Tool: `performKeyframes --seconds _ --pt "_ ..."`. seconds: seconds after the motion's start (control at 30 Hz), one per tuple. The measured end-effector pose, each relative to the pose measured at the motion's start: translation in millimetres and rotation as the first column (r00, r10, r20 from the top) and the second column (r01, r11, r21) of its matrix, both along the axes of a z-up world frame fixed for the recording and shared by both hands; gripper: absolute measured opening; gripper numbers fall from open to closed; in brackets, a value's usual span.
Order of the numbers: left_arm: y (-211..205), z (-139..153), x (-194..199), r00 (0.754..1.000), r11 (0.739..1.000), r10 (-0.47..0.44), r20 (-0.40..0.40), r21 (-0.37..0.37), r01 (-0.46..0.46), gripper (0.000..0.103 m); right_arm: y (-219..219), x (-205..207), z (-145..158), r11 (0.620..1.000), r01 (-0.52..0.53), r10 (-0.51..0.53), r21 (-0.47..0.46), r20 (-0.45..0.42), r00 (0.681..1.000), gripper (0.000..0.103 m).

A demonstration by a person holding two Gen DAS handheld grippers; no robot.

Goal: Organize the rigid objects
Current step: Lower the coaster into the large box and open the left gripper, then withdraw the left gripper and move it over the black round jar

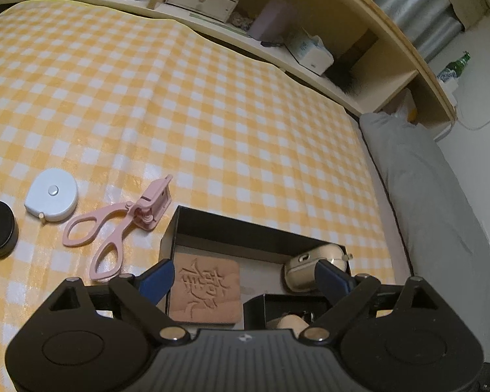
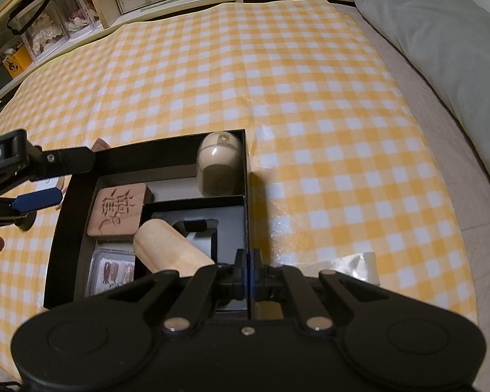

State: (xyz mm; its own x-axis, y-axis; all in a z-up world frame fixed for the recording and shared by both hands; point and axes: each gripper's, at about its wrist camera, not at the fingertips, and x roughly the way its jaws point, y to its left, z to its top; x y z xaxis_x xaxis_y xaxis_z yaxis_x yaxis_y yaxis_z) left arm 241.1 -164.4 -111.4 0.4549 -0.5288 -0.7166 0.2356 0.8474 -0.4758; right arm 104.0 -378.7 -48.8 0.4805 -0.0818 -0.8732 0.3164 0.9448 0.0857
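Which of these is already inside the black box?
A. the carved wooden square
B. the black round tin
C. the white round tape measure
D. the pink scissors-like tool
A: the carved wooden square lies in the black box, while the other three sit outside it on the checked cloth.

Closed right gripper (image 2: 251, 263) gripping black box (image 2: 62, 228) wall, checkered cloth (image 2: 277, 81)
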Motion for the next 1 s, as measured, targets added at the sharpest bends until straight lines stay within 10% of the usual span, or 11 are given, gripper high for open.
performKeyframes --seconds 1.0 --pt "37 60 -20 0.975 0.975 -0.083 0.208 0.221 0.036 0.102 0 0 -1 1.000 0.000 0.000 0.001 0.001 1.000 0.002"
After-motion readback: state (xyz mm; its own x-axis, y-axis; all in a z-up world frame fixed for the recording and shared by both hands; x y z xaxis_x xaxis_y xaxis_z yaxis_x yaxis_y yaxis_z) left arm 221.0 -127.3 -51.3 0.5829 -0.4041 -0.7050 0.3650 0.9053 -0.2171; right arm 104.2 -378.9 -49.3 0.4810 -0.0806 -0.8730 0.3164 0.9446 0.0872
